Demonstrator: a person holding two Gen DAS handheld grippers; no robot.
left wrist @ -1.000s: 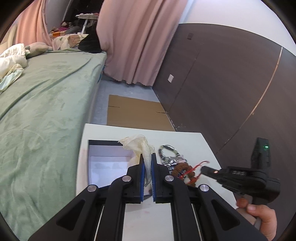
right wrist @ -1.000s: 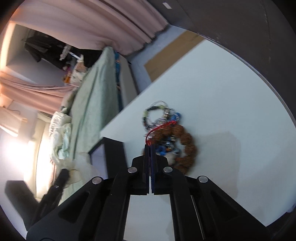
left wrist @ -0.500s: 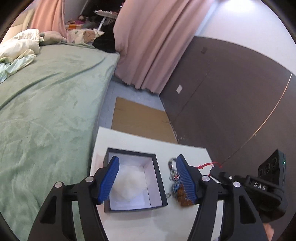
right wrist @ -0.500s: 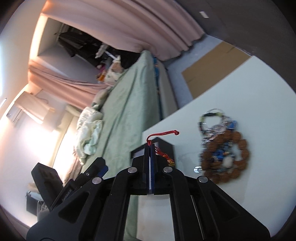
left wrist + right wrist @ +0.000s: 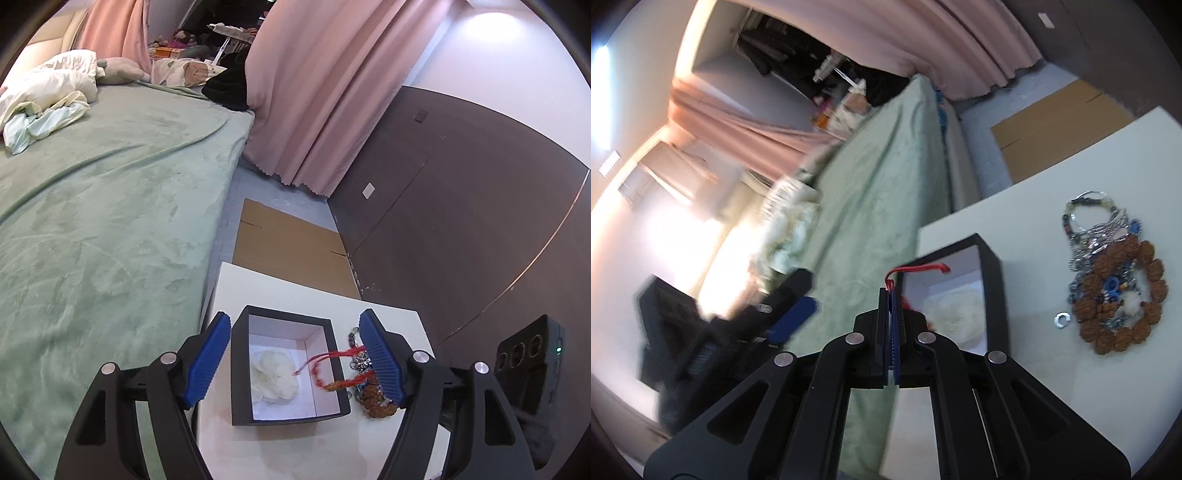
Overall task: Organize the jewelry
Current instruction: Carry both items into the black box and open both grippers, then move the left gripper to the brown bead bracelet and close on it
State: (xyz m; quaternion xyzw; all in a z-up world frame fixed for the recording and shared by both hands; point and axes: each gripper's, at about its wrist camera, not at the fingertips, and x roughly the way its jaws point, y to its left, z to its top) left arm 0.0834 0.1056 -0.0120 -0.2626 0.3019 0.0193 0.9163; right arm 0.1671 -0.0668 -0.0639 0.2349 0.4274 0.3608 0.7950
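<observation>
A black box with a white inside holds a crumpled white wrapper and stands on the white table. My left gripper is open, its jaws wide on either side of the box, above it. My right gripper is shut on a red cord bracelet, which hangs over the box; the cord also shows in the left wrist view. A pile of jewelry with a brown bead bracelet lies right of the box.
A green bed runs along the table's left side. Flat cardboard lies on the floor beyond the table. A dark panelled wall stands to the right. A small silver ring lies loose by the pile.
My left gripper let the white wrapper go into the box, opened wide and rose. My right gripper lifted the red cord bracelet off the pile and carried it left over the box.
</observation>
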